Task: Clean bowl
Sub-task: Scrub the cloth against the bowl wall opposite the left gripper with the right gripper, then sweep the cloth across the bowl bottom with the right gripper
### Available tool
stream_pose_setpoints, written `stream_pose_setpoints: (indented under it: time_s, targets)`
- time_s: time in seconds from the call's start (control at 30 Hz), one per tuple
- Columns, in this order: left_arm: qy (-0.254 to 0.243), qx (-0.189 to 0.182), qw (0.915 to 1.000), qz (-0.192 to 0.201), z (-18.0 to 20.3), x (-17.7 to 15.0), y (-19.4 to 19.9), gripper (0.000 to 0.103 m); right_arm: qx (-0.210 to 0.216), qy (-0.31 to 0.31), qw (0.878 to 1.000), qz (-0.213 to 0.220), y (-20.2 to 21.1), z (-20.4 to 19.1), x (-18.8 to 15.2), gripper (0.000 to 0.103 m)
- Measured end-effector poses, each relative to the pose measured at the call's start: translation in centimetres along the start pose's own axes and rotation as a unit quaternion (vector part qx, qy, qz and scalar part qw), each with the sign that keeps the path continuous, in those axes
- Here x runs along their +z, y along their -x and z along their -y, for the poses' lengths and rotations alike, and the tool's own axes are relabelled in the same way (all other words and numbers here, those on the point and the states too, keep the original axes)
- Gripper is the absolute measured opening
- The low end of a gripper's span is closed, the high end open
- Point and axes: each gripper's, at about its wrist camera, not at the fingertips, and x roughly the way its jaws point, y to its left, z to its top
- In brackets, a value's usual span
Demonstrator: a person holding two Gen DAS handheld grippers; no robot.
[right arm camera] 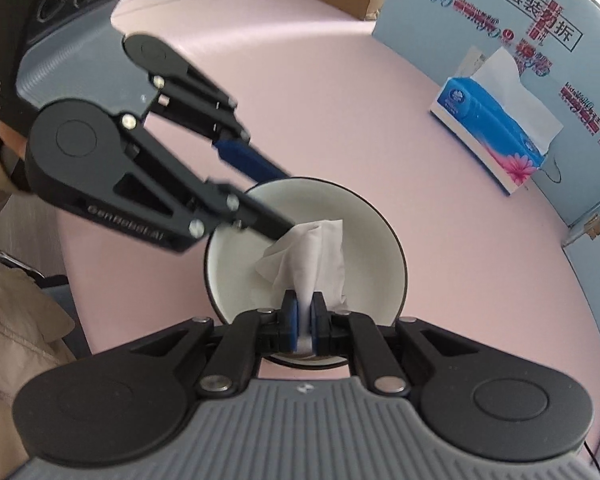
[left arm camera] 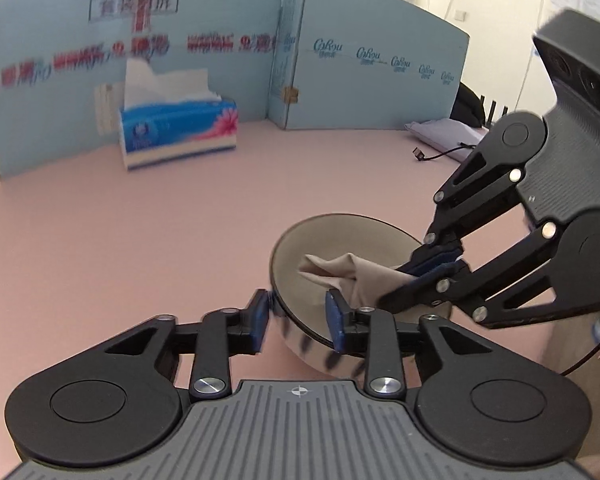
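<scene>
A white bowl with a dark rim (right arm camera: 384,264) sits on the pink table; it also shows in the left wrist view (left arm camera: 300,252). My right gripper (right arm camera: 305,312) is shut on a crumpled white tissue (right arm camera: 312,256) and holds it inside the bowl; this gripper (left arm camera: 424,272) and the tissue (left arm camera: 340,270) also show in the left wrist view. My left gripper (left arm camera: 298,320) straddles the bowl's near rim, one finger outside, one inside, with a gap to the wall. It also shows in the right wrist view (right arm camera: 276,200).
A blue tissue box (left arm camera: 178,132) with a tissue sticking out stands at the back, also seen in the right wrist view (right arm camera: 496,132). Light blue cardboard panels (left arm camera: 340,60) wall off the table's far side. A black cable (left arm camera: 440,154) lies far right.
</scene>
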Motion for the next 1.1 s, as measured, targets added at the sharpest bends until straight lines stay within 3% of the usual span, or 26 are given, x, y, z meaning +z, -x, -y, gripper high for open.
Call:
stream_pose_setpoints:
  time_s: [0.1, 0.27, 0.5, 0.6, 0.87, 1.1]
  targets:
    - [0.007, 0.005, 0.9999, -0.008, 0.2, 0.1, -0.2, 0.041, -0.005, 0.001, 1.000, 0.010, 0.4, 0.0, -0.4, 0.008]
    - [-0.036, 0.035, 0.9985, -0.022, 0.7, 0.5, -0.8, 0.020, -0.007, -0.001, 1.000, 0.023, 0.4, 0.3, -0.9, 0.008]
    - [-0.092, 0.044, 0.9943, -0.033, 1.1, 1.1, -1.1, 0.015, -0.005, -0.003, 0.999, 0.033, 1.2, 0.3, -1.3, 0.008]
    - [-0.097, 0.052, 0.9935, -0.029, 0.7, 1.7, -1.0, 0.008, 0.005, -0.003, 0.999, 0.038, 1.3, 0.2, -1.3, 0.008]
    - [-0.111, 0.061, 0.9917, -0.019, 0.6, 1.9, -0.7, 0.008, 0.049, -0.018, 0.998, 0.039, 1.3, 0.0, -1.5, 0.008]
    - [-0.155, 0.069, 0.9855, 0.000, 2.5, 2.2, -0.4, 0.008, 0.060, -0.011, 0.998, -0.002, 0.8, -0.3, -1.3, 0.008]
